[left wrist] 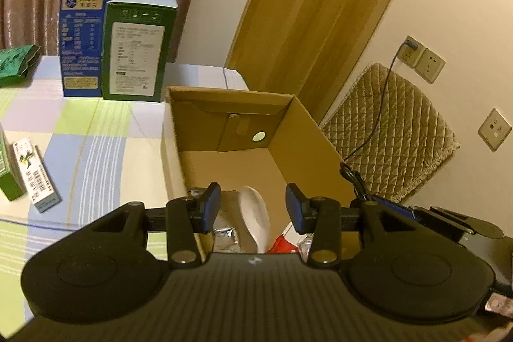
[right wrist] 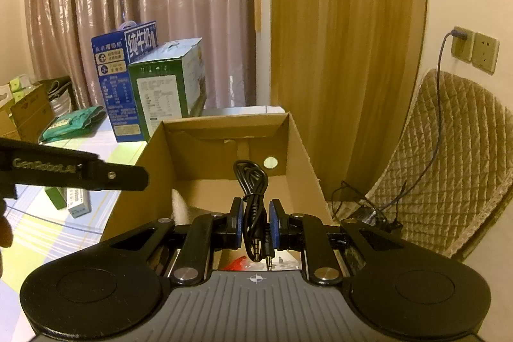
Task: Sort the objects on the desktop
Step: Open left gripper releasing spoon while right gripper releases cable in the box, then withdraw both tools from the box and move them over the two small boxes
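An open cardboard box (left wrist: 231, 100) stands at the edge of the checked tablecloth. My left gripper (left wrist: 253, 209) hovers over its near end, open, its blue pads apart. Below the gap, inside the box, lies a blurred white rounded object (left wrist: 256, 220) that neither pad touches. A silver foil packet (left wrist: 226, 234) and a red wrapper (left wrist: 282, 246) lie beside it. My right gripper (right wrist: 255, 223) is shut on a coiled black audio cable (right wrist: 251, 181), held above the same box (right wrist: 224, 122) with its plugs hanging toward the camera. The left gripper's black body (right wrist: 73, 172) shows at the left of the right wrist view.
A blue milk carton (left wrist: 85, 28) and a green carton (left wrist: 138, 53) stand behind the box. A green bag (left wrist: 16, 63) and small medicine boxes (left wrist: 35, 175) lie on the tablecloth at left. A quilted chair back (left wrist: 394, 130), wall sockets and a charger cable are at right.
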### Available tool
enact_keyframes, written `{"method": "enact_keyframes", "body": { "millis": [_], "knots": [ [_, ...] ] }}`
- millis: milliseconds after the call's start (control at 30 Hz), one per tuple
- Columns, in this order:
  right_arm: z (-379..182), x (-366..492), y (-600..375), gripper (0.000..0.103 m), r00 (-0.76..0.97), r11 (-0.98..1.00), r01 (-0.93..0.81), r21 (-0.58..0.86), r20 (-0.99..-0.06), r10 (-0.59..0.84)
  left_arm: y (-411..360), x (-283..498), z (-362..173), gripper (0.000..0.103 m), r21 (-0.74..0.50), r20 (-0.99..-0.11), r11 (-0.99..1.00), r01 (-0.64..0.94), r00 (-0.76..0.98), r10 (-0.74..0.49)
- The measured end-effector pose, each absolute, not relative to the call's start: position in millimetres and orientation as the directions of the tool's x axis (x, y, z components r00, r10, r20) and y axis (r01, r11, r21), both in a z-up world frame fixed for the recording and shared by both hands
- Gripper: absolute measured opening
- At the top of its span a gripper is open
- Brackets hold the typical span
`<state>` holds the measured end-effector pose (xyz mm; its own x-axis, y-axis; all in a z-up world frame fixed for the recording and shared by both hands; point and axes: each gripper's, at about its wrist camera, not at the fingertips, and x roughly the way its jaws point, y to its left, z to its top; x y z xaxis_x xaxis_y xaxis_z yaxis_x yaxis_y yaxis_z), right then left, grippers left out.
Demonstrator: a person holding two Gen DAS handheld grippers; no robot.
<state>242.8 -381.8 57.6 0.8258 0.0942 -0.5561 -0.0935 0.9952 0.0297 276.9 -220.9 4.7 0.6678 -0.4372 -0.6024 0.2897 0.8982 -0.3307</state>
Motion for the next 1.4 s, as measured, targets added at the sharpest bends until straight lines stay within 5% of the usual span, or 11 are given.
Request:
{"method": "enact_keyframes", "body": {
  "millis": [267,400,533,600,700,1400],
  "knots": [
    [56.7,247.3,-383.7,0.016,0.812,0.986,-0.103,0.129,-0.562,0.158,-197.5,262.6,8.5,0.052,-0.341,-0.591,0.902,0.266,0.686,-0.425],
    [58.4,238.8,-385.8,0.05,0.82,0.988,-0.082,0.135,-0.554,0.143,-183.4,249.7,9.0,0.064,-0.344,-0.59,0.906,0.248,0.694,-0.414],
    [60.7,223.8,-386.3,0.06,0.821,0.987,-0.072,0.145,-0.553,0.141,-169.4,233.5,8.6,0.078,-0.345,-0.595,0.913,0.219,0.701,-0.393],
    [63.5,213.6,-386.2,0.083,0.826,0.985,-0.06,0.161,-0.546,0.139,-163.5,223.8,8.8,0.087,-0.34,-0.596,0.917,0.209,0.706,-0.383],
    [68.0,194.4,-382.0,0.101,0.838,0.983,-0.039,0.178,-0.53,0.129,-155.0,208.3,11.4,0.098,-0.329,-0.59,0.92,0.216,0.713,-0.378],
    [89.5,96.0,-306.3,0.101,0.821,0.988,-0.061,0.139,-0.556,0.129,-68.2,103.6,47.7,0.102,-0.172,-0.549,0.976,0.132,0.81,-0.206]
  ]
}}
